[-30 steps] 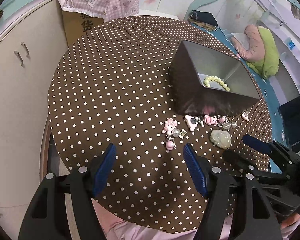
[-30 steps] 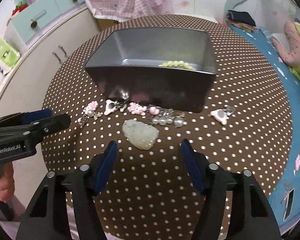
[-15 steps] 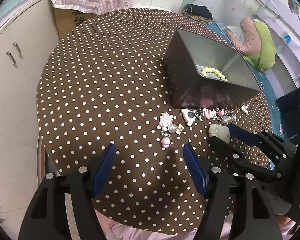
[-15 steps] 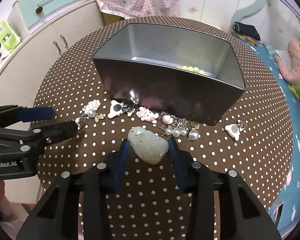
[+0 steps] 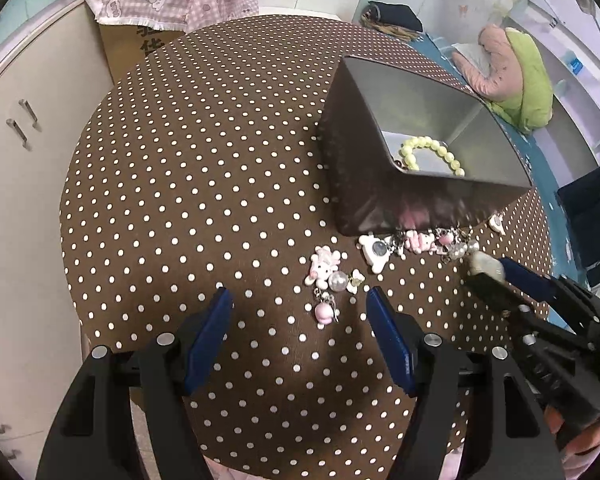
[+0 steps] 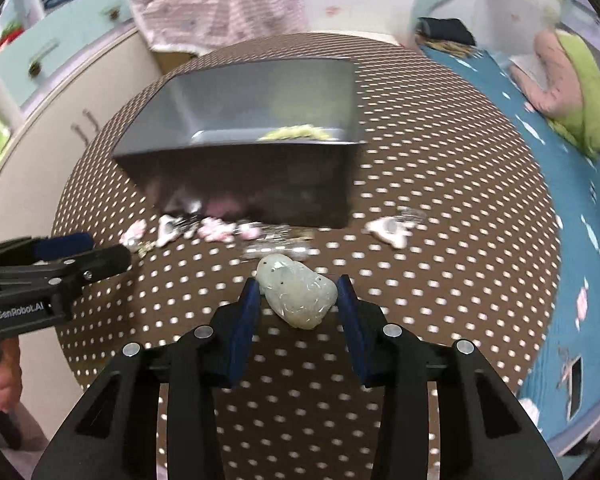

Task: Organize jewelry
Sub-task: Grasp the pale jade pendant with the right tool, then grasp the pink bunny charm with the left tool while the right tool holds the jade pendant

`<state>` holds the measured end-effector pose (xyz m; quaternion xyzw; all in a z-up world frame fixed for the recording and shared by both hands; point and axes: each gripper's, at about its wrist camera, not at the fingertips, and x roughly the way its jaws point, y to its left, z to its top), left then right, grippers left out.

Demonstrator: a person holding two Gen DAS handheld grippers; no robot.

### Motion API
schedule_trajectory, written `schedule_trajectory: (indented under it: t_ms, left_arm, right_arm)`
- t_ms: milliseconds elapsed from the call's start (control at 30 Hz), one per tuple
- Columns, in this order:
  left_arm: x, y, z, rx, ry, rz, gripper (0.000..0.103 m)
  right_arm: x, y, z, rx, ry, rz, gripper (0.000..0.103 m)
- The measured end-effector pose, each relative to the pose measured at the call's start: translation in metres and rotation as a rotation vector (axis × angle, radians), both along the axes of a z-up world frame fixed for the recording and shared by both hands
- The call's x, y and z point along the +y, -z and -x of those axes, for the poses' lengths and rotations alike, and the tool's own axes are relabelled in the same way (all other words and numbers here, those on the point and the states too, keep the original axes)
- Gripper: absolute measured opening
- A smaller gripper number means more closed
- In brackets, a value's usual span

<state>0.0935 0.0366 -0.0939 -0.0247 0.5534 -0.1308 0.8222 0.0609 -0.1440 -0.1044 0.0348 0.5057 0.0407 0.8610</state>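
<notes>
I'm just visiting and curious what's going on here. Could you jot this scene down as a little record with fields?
Surface: round table under a brown polka-dot cloth
Container: dark box, open top
In box: yellow-green bead bracelet
Right gripper: fingers clamped on a pale green carved pendant
Left gripper: open, empty
Loose on cloth: pink and white charms before the box

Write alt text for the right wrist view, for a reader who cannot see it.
The right tongs grip a pale green carved stone pendant above a brown polka-dot tablecloth. Behind it stands a grey metal bin holding a yellow-green bead bracelet, with pink and white charms strewn along its near wall. The left tongs enter from the left edge.
</notes>
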Motion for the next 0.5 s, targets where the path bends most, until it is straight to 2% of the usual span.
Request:
schedule_trajectory:
  t_ms: [167,300,500]
  left_arm:
    - [0.005,-0.008,-0.013,-0.027,-0.023,0.000,0.067]
    - [0.004,0.001,-0.028,0.004,-0.040,-0.031,0.065]
    - [-0.013,0.001,-0.022,-0.026,0.042,-0.078,0.066]
  right_arm:
    - [-0.032,-0.001,0.003,-0.002,0.088,-0.004,0.040]
    - [-0.051,-0.002,0.005,-0.008,0.135,-0.024,0.040]
    - [-0.062,0.000,0.006,-0.004,0.145,-0.034,0.040]
